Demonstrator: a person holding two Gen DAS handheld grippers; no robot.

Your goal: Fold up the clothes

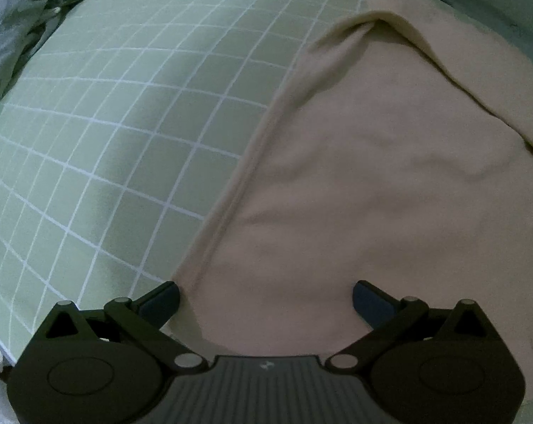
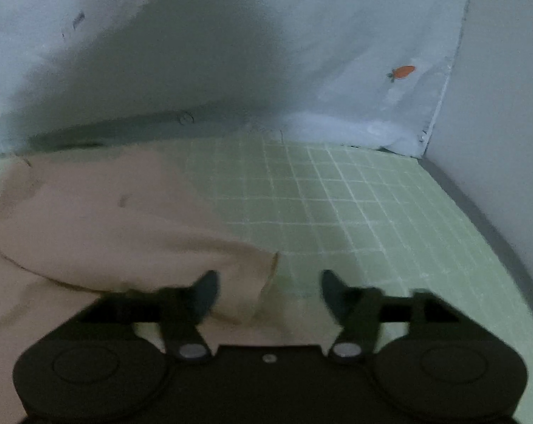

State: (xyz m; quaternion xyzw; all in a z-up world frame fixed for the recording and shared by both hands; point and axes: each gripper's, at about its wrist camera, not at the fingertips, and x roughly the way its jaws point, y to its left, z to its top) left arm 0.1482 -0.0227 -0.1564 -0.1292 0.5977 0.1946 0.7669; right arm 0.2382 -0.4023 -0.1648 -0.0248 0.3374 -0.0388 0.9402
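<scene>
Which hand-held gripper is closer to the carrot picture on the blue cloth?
Right. The right hand-held gripper faces the carrot print beyond the green mat. The left hand-held gripper hangs over the beige garment; no carrot shows there.

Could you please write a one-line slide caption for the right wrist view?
Open right gripper above a folded beige garment on a green grid mat.

This looks like a bedroom in a home. A pale green bedsheet [image 1: 132, 134] with a white grid covers a soft, wide surface like a mattress. A light blue cloth [image 2: 355, 81] printed with small carrots hangs along a plain wall [image 2: 507, 99], and crumpled clothes [image 1: 15, 31] are heaped at the edge.
</scene>
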